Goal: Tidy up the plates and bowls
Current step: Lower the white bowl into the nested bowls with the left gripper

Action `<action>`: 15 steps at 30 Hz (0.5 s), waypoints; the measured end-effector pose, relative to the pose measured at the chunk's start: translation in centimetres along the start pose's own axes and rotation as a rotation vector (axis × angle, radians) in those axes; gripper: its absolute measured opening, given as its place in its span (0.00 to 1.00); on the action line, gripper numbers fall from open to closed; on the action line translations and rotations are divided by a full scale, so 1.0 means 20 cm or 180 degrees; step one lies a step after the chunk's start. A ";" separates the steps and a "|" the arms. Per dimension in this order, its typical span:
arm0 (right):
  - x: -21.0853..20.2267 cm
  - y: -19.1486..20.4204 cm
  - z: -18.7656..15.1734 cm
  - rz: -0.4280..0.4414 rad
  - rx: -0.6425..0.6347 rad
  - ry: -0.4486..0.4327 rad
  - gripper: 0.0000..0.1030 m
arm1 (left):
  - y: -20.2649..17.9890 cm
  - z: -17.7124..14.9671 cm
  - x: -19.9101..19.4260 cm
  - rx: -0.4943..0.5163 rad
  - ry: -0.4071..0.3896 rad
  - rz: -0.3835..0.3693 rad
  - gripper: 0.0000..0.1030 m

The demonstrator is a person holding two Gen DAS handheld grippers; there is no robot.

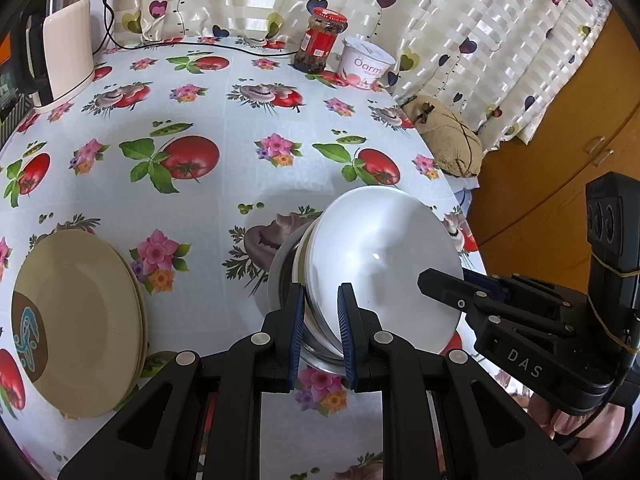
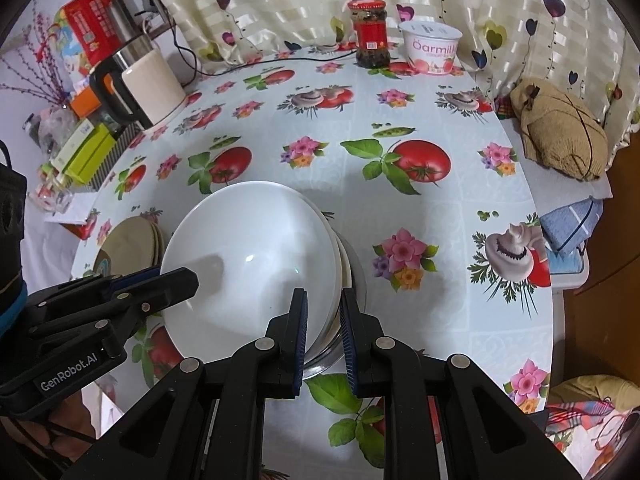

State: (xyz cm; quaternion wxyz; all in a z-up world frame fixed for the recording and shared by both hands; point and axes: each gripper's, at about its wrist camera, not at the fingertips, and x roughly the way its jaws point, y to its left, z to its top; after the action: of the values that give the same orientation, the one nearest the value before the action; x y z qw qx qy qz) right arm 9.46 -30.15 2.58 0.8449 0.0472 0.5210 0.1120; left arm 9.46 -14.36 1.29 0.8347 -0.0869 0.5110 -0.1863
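Observation:
A stack of nested bowls, a white bowl (image 1: 384,264) on top and a metal bowl (image 1: 280,280) underneath, is held between both grippers just over the tablecloth. My left gripper (image 1: 320,332) is shut on the stack's left rim. In the right wrist view the white bowl (image 2: 248,256) fills the centre, and my right gripper (image 2: 323,332) is shut on the opposite rim. Each view shows the other gripper across the bowl: the right gripper (image 1: 436,284) and the left gripper (image 2: 188,278). A stack of beige plates (image 1: 80,320) (image 2: 128,248) lies flat to the left.
At the back stand a red-lidded jar (image 1: 320,40) and a yogurt tub (image 1: 366,64); a kettle (image 1: 68,52) is at the back left. A tan bag (image 1: 444,136) lies past the table's right edge, beside a wooden cabinet (image 1: 560,140). Boxes (image 2: 84,152) crowd the left.

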 end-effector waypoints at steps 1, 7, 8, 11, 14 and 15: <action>0.00 0.00 0.00 -0.0003 -0.0004 0.0002 0.17 | 0.00 0.00 0.00 -0.0006 0.0003 -0.0006 0.17; 0.01 0.00 0.01 0.0000 -0.0014 0.0000 0.18 | 0.01 0.00 0.01 -0.0017 0.0006 -0.0008 0.17; 0.01 0.00 0.01 0.0000 -0.0009 0.0000 0.18 | 0.01 0.00 0.01 -0.0024 0.0006 -0.0007 0.17; 0.01 0.00 0.01 -0.0012 0.0001 -0.0003 0.19 | 0.02 0.00 0.01 -0.0053 -0.0001 -0.0036 0.17; 0.02 -0.02 0.02 0.0008 0.0030 -0.0007 0.19 | 0.02 0.00 0.01 -0.0045 -0.0020 -0.0042 0.17; 0.02 -0.01 0.02 -0.0002 0.0019 -0.0007 0.19 | 0.02 0.00 0.01 -0.0048 -0.0022 -0.0043 0.17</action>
State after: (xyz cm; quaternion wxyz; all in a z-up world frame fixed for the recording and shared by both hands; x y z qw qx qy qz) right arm 10.08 -30.31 2.37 0.8453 0.0497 0.5204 0.1101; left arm 9.66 -14.11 1.09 0.8345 -0.0972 0.5089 -0.1878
